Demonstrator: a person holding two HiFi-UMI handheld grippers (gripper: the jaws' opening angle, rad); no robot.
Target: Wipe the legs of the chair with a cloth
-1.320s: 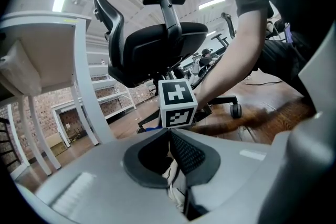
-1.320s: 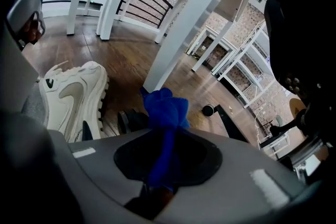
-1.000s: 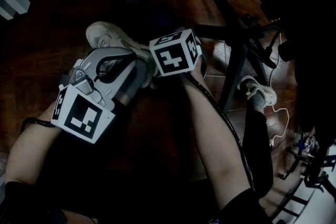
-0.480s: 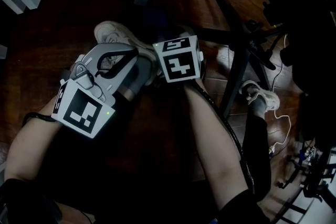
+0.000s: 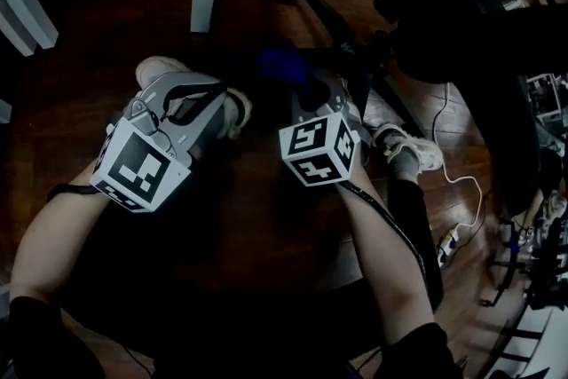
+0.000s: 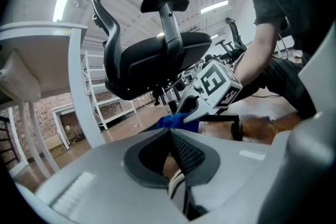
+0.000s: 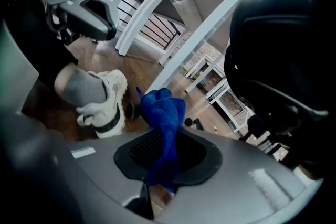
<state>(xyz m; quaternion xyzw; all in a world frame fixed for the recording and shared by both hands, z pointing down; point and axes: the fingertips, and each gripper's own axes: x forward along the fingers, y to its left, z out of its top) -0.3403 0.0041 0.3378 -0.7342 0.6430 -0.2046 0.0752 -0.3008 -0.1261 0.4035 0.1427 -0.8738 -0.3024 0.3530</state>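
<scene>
Biggest worry for me is the grip. The right gripper (image 7: pixel 164 157) has its jaws pinched shut on the blue cloth (image 7: pixel 164 113), but only on a narrow twisted strand. The rest is bunched in a lump just past the tips. Drag that along a leg with any pressure and I'd guess it slips out, or rolls instead of wiping.

A bit further out, there's a white shoe (image 7: pixel 102 99) at about 9 o'clock from the cloth in the right gripper view. A black cable (image 5: pixel 390 225) also trails back along the arm. A low sweep round the base could catch a foot or the cord.

The chair also sits on castors (image 6: pixel 235 129), so pushing on a leg might just roll it away. The left gripper (image 6: pixel 176 155), off at 9 o'clock from the right one, has its jaws closed on nothing and isn't steadying anything.

As for the chair legs (image 6: pixel 218 117), they're thin black spokes low to the wooden floor. In the head view they fan out at roughly 12 to 1 o'clock from the cloth. They're near it, but I can't tell if it's touching. It's way too dark to see any dust. The seat (image 6: pixel 157 57) behind is black too.
</scene>
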